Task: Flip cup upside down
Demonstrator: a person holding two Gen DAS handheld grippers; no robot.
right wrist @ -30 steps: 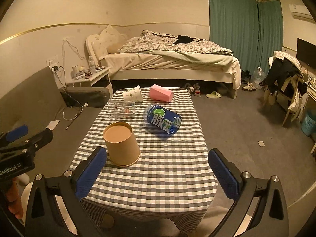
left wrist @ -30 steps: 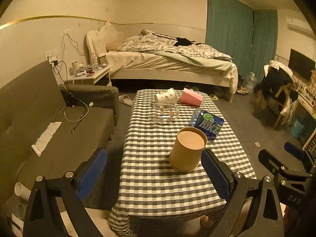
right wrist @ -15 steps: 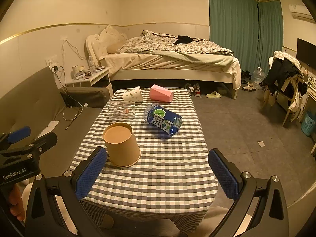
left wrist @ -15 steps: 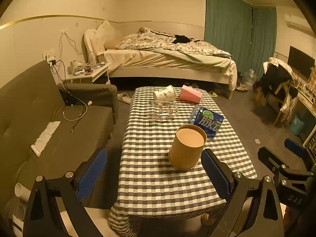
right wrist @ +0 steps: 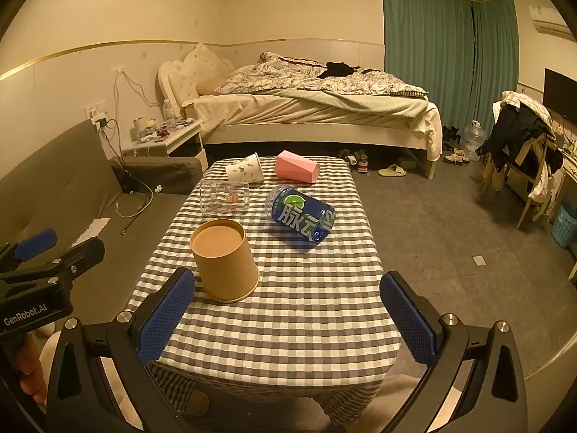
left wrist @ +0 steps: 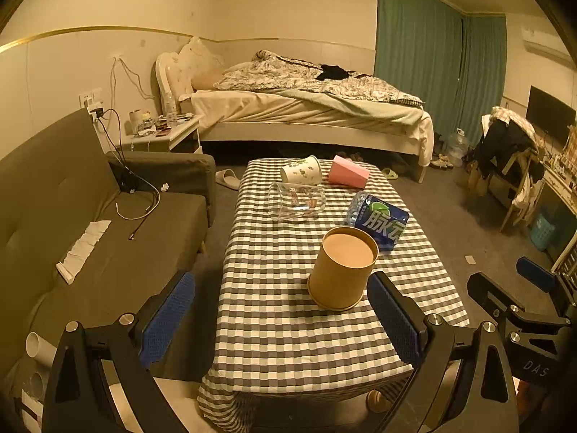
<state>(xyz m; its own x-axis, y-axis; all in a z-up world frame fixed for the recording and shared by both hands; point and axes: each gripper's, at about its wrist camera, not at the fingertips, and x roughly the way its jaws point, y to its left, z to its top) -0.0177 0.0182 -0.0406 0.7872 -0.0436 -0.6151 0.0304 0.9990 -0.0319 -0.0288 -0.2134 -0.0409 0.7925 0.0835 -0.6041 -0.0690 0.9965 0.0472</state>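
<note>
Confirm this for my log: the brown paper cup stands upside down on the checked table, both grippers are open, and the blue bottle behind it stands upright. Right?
Not quite. The blue bottle lies on its side, as the right wrist view shows. The rest holds: the brown paper cup stands upside down on the checked table, and the left gripper and right gripper are both open.

My dim, warm-lit bedroom, seen past the low table.

I face a checked-cloth table (right wrist: 288, 306), with a grey sofa (left wrist: 90, 238) to my left, an unmade bed (right wrist: 317, 112) along the cream wall, teal curtains (right wrist: 432, 43) beyond, and a clothes-draped chair (right wrist: 523, 144) on the grey floor.
</note>
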